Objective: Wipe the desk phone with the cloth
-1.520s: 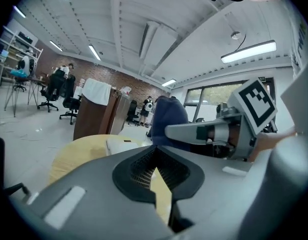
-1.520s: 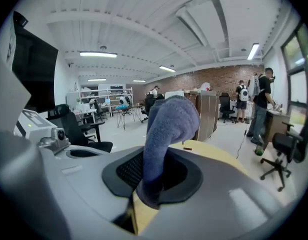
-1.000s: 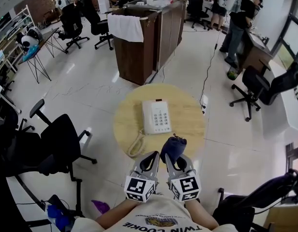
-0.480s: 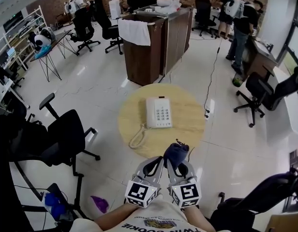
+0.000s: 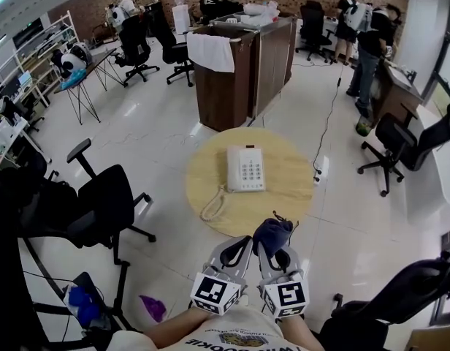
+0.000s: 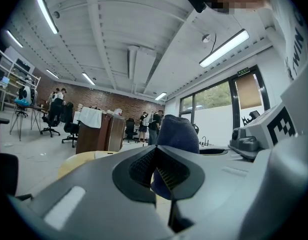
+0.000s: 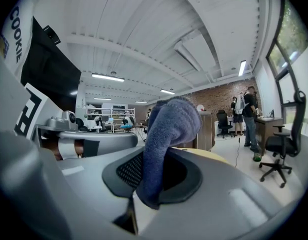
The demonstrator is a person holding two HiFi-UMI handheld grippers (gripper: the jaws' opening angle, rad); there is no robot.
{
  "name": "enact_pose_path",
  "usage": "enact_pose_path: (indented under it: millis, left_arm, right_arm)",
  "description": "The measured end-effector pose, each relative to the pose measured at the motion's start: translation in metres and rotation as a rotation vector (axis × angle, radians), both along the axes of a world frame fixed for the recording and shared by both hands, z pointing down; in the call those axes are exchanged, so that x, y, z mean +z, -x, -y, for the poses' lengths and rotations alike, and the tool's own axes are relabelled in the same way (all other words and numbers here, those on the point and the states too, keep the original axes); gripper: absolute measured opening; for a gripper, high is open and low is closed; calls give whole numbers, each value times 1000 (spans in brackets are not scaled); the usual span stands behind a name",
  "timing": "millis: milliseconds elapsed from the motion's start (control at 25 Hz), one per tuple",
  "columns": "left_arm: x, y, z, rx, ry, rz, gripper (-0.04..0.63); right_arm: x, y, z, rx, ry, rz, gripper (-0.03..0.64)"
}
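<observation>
A white desk phone (image 5: 246, 170) lies in the middle of a round wooden table (image 5: 210, 174), its coiled cord (image 5: 212, 207) trailing toward the near left edge. Both grippers are held side by side close to my body, short of the table's near edge. My right gripper (image 5: 267, 248) is shut on a dark blue cloth (image 5: 272, 234), which sticks up above its jaws (image 7: 169, 129). My left gripper (image 5: 239, 243) is shut with nothing between its jaws. In the left gripper view the cloth (image 6: 178, 131) shows just beyond them.
A black office chair (image 5: 101, 203) stands left of the table. Behind the table is a brown wooden counter (image 5: 232, 72) with a white cloth draped over it. A power strip (image 5: 319, 170) lies on the floor at the right, near more chairs (image 5: 400, 141). People stand at the back.
The head view has shifted a little, so table and phone sit slightly further right. Both grippers and the cloth sit slightly lower in the view, still side by side.
</observation>
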State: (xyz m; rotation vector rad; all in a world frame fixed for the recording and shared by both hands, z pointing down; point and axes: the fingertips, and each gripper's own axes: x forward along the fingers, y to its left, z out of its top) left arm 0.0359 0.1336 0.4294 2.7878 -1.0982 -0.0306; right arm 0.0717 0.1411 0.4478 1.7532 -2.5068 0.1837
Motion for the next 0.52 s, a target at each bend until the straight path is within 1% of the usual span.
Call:
enact_pose_path:
  millis: [520]
  left_arm:
    - [2, 3, -13, -11, -1, -1, -8]
  right_arm:
    - [3, 3, -12, -13, 2, 8, 64]
